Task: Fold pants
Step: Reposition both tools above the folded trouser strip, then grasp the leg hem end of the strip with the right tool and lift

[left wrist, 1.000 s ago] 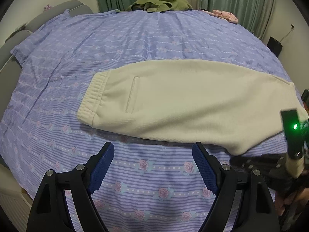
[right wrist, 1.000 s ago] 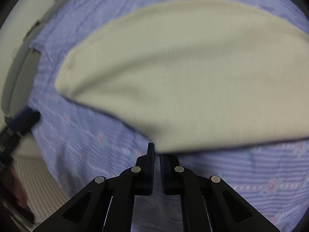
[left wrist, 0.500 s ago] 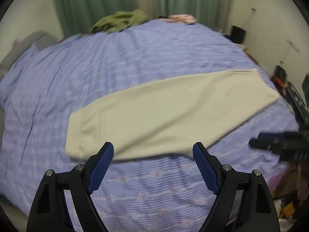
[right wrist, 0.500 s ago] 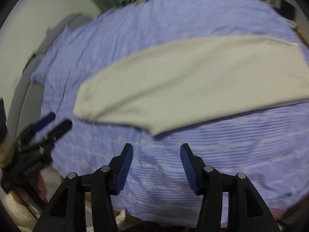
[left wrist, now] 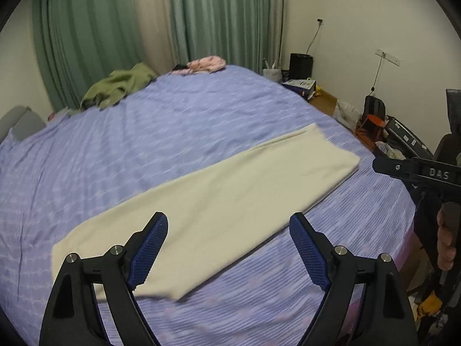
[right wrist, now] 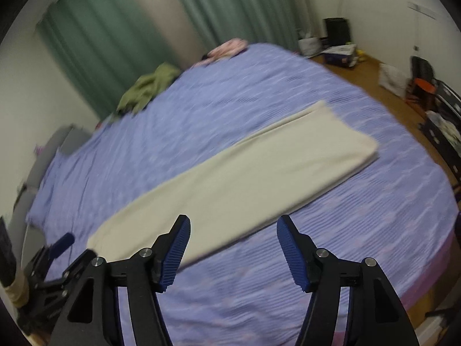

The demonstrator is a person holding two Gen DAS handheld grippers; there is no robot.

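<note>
Cream pants [left wrist: 230,190] lie flat on the purple bedspread [left wrist: 144,132] as one long strip, running from near left to far right. In the right wrist view the pants [right wrist: 245,178] lie the same way. My left gripper [left wrist: 227,222] hovers above their near half, open, with nothing between its blue pads. My right gripper [right wrist: 234,222] also hangs above the pants with its jaws opening and empty. Each gripper shows at the edge of the other's view: the right gripper [left wrist: 415,170] held by a hand [left wrist: 446,239], the left gripper [right wrist: 57,248] at lower left.
A green garment [left wrist: 115,89] and a pink garment [left wrist: 206,63] lie at the bed's far edge, before green curtains [left wrist: 100,28]. On the wooden floor [right wrist: 374,66] right of the bed stand a black bin [left wrist: 301,65], a box, a backpack, an orange stool [left wrist: 371,124] and a dark case.
Both grippers rose and pulled back from the pants, so the room now shows. The right gripper, shut at the pants' edge a second ago, has opened. The pants stay flat.
</note>
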